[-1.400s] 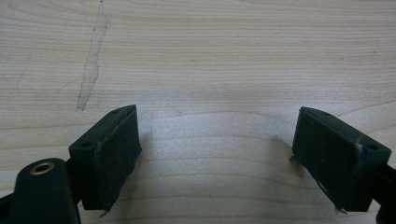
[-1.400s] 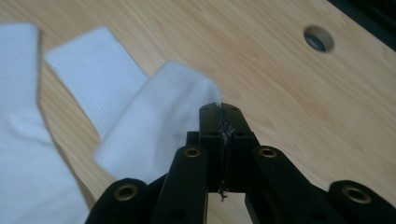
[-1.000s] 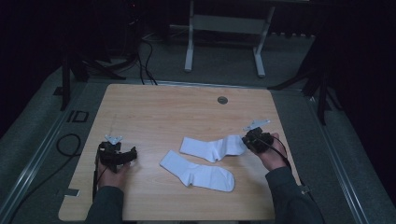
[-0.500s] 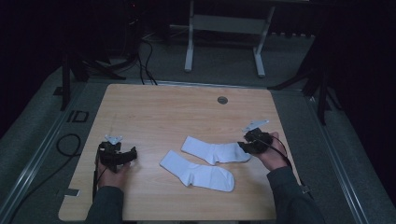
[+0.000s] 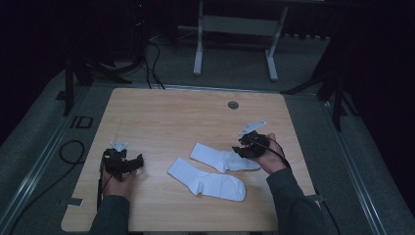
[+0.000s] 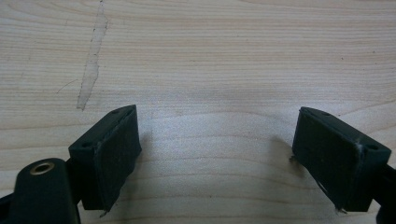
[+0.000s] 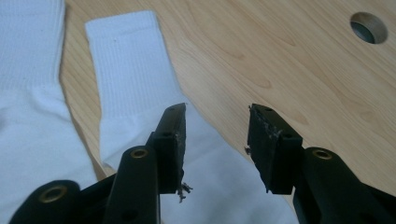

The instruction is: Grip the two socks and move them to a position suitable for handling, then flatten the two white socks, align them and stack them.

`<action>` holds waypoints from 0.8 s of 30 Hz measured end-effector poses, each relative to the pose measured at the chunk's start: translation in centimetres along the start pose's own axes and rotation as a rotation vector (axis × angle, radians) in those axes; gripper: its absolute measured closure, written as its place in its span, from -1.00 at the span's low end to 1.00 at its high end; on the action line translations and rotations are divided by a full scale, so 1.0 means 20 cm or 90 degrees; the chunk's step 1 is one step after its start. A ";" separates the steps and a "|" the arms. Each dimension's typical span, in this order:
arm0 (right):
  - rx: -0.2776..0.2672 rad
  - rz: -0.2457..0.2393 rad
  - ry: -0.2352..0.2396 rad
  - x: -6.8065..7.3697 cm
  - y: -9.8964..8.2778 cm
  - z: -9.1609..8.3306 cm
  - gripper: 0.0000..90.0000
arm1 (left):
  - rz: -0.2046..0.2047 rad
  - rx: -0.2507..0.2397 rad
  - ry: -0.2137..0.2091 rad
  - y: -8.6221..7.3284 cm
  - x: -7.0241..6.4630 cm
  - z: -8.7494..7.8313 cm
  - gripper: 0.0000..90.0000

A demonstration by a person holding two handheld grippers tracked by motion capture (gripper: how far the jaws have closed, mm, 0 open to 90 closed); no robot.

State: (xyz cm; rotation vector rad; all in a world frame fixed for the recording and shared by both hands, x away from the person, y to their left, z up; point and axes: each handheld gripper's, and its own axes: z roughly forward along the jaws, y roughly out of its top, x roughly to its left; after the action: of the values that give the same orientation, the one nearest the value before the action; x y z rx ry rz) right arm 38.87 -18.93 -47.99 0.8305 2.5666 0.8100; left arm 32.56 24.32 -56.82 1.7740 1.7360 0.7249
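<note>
**Two white socks side by side, right gripper released above one of them**

Two white socks lie flat near the middle of the wooden table [image 5: 161,112]. The far sock [image 5: 222,157] lies just beyond the near sock [image 5: 205,180], the two running roughly side by side; in the high view they lie so close that I cannot tell whether they touch. In the right gripper view a thin strip of bare wood shows between their ribbed cuffs.

The right gripper [image 5: 243,148] sits at the right end of the far sock, held in the person's right hand [image 5: 270,157]. Its jaws have just been opening and now stand apart with a clear gap. In the right gripper view the right gripper [image 7: 215,140] hangs over the far sock [image 7: 140,93]: white cloth shows under and between the jaws, but neither pad presses on it, so the sock is let go. The near sock [image 7: 28,116] lies farther to the left in that view. A round hole [image 7: 369,27] in the table sits beyond the far sock, well apart from it.

The left gripper [image 5: 131,165] rests well to the left of the near sock, held in the left hand [image 5: 116,182]. In the left gripper view the left gripper [image 6: 217,154] has its jaws spread wide over bare wood, grasping nothing. A pale streak [image 6: 92,60] marks the tabletop beyond it.
</note>
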 end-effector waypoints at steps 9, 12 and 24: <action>0.000 -0.021 0.014 0.04 0.06 0.06 0.24 | 0.001 0.001 0.000 0.00 0.00 0.00 -0.67; -0.001 -0.031 0.018 0.06 0.08 0.09 0.24 | 0.001 0.001 0.000 0.00 0.00 0.00 -0.67; 0.004 -0.063 0.049 0.12 0.14 0.18 0.26 | 0.002 0.001 0.000 0.00 0.00 0.00 -0.67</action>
State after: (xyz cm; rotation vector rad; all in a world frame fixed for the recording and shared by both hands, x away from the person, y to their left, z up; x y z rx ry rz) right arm 39.83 -14.00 -49.49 0.6805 2.6551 0.8192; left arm 32.55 24.33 -56.80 1.7778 1.7352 0.7239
